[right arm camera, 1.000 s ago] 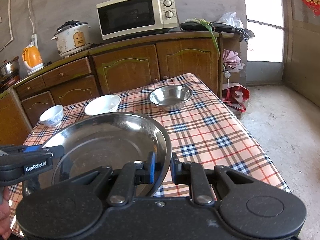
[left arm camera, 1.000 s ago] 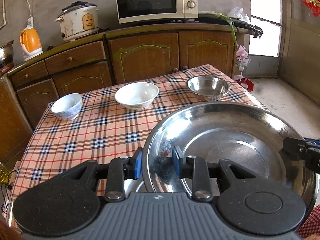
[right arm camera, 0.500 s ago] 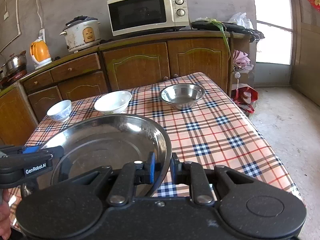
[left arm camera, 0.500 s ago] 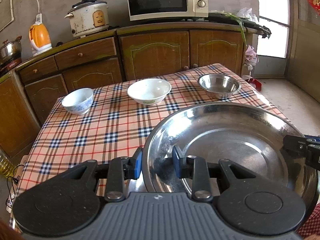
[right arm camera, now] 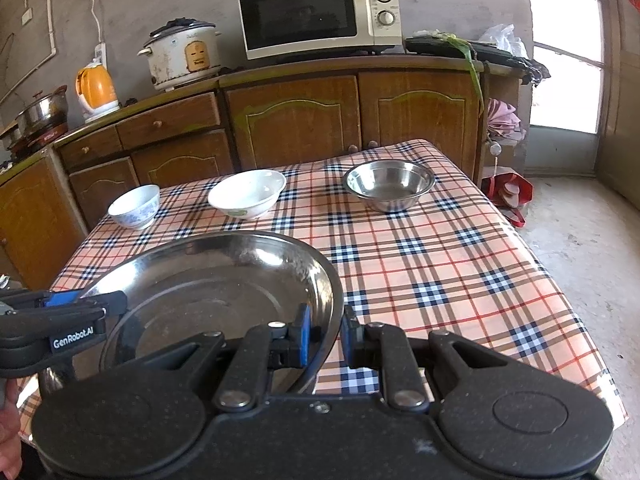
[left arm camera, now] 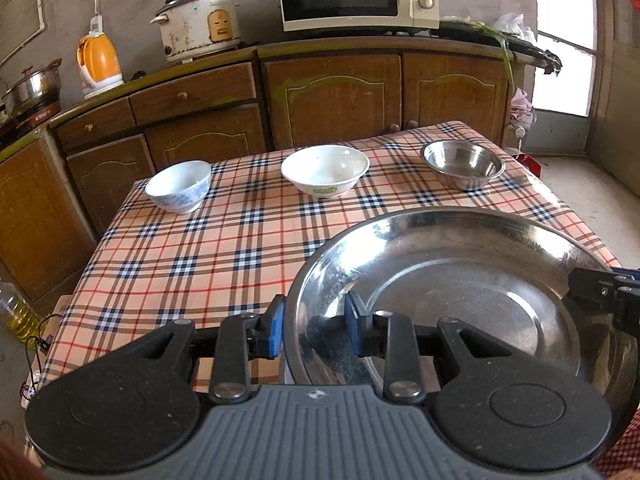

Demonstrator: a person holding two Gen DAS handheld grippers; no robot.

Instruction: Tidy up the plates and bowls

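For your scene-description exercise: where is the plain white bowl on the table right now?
In both wrist views the white bowl stands at the far side of the checked table, between the blue-patterned bowl on its left and the steel bowl on its right.

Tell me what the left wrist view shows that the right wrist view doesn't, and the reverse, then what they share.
Only the left wrist view: a bottle of yellow liquid beside the table. Only the right wrist view: a red bag on the floor and a person's hand. Both: the steel plate with the left gripper and right gripper clamped on opposite rims, and three bowls on the checked tablecloth.
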